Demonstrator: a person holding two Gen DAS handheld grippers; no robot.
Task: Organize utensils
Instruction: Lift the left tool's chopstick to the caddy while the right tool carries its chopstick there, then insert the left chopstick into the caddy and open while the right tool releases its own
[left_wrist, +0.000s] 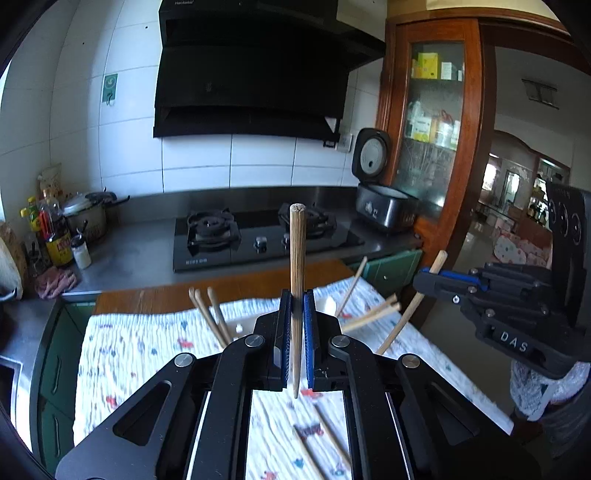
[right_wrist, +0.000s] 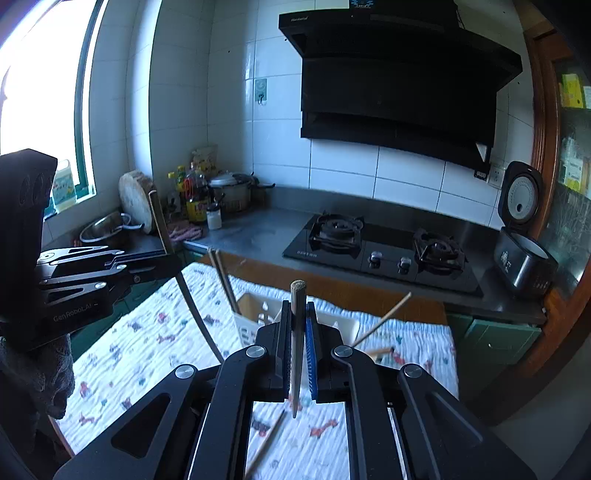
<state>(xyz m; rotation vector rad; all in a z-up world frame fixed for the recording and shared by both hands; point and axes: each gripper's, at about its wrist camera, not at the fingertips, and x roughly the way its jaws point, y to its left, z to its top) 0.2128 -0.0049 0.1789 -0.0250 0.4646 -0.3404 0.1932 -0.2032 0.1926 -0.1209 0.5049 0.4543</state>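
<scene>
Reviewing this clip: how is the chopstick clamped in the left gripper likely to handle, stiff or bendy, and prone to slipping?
The chopstick looks stiff: it stands straight above the shut left gripper without sagging. Thin wood, so probably light. It tapers toward the lower tip, so it may pivot or slide in the pads. Laid on the cloth, its round shaft would probably roll.

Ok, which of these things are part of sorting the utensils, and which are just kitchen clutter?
Job:
left gripper, shut on a chopstick
right gripper, shut on a chopstick
white holder with chopsticks in it
loose chopsticks on the cloth

Lying about:
gas hob
rice cooker
sauce bottles
pressure cooker
</scene>
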